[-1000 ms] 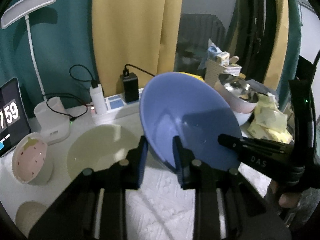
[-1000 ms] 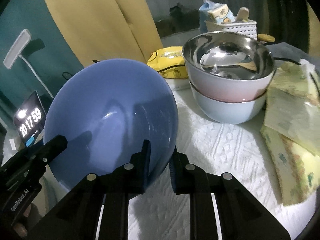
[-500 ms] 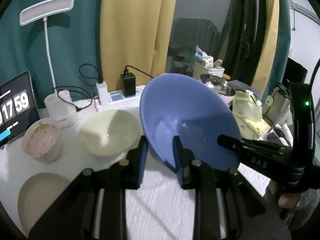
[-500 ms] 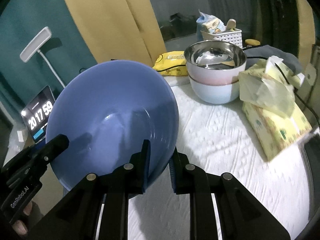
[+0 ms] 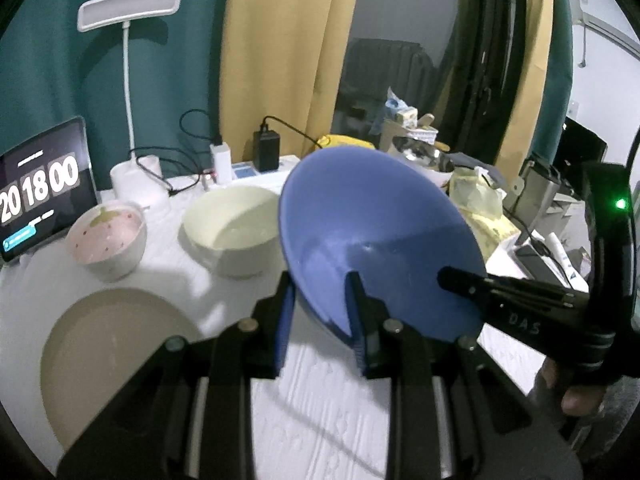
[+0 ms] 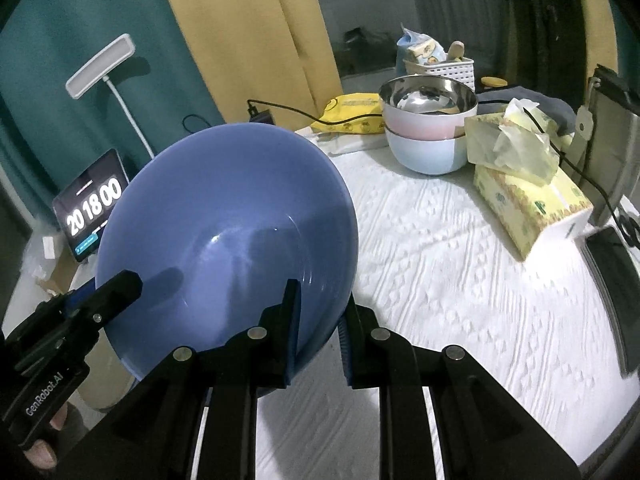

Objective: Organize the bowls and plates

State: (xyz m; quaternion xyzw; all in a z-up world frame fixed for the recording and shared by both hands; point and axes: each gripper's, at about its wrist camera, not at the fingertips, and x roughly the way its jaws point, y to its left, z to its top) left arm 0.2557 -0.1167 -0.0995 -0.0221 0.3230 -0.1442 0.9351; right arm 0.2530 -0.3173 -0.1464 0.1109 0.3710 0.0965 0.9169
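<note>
Right now the blue bowl [image 5: 376,240] hangs tilted above the tabletop [image 6: 460,264], its rim clamped on opposite sides by the left tool [image 5: 320,312] and the right tool [image 6: 318,328]. Leftward sit a cream bowl [image 5: 232,232], a strawberry bowl [image 5: 106,240] and a beige plate [image 5: 108,352]; the stacked bowls [image 6: 428,128] stand well apart, with open cloth between.

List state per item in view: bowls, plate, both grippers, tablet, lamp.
blue bowl: lifted, tilted, held at its rim from both sides
left gripper: shut on blue bowl
right gripper: shut on blue bowl
cream bowl: upright, empty
strawberry bowl: upright
beige plate: flat on cloth
steel bowl: nested in white bowl
tablet: on, showing clock
lamp: off
</note>
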